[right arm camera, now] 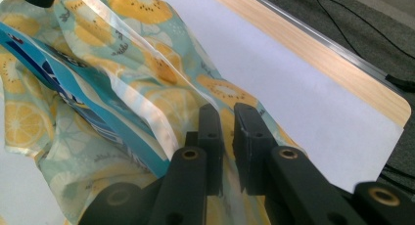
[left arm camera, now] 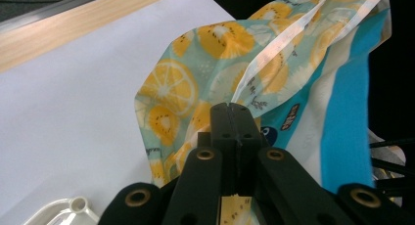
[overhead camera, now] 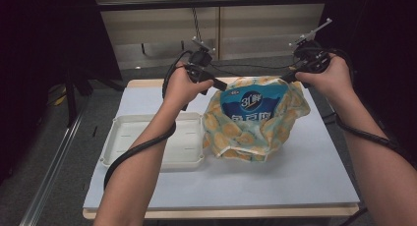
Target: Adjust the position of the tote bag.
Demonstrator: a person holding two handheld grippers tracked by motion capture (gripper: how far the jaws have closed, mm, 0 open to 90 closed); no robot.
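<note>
A bag [overhead camera: 255, 135] printed with orange and kiwi slices stands on the white table [overhead camera: 295, 177], its mouth held wide. A blue packet [overhead camera: 248, 105] with white lettering sits inside it. My left gripper [overhead camera: 221, 86] is shut on the bag's left rim, and in the left gripper view the jaws [left arm camera: 232, 107] pinch the bag [left arm camera: 195, 78] beside the blue packet [left arm camera: 342, 127]. My right gripper [overhead camera: 286, 78] is shut on the right rim. In the right gripper view its jaws [right arm camera: 225, 110] hold a fold of the bag [right arm camera: 147, 54] beside the packet [right arm camera: 73, 98].
A shallow white tray [overhead camera: 118, 125] lies on the table left of the bag, under my left forearm; its corner [left arm camera: 73, 208] shows in the left gripper view. The table's wooden far edge [right arm camera: 342, 63] runs behind the bag. Dark floor surrounds the table.
</note>
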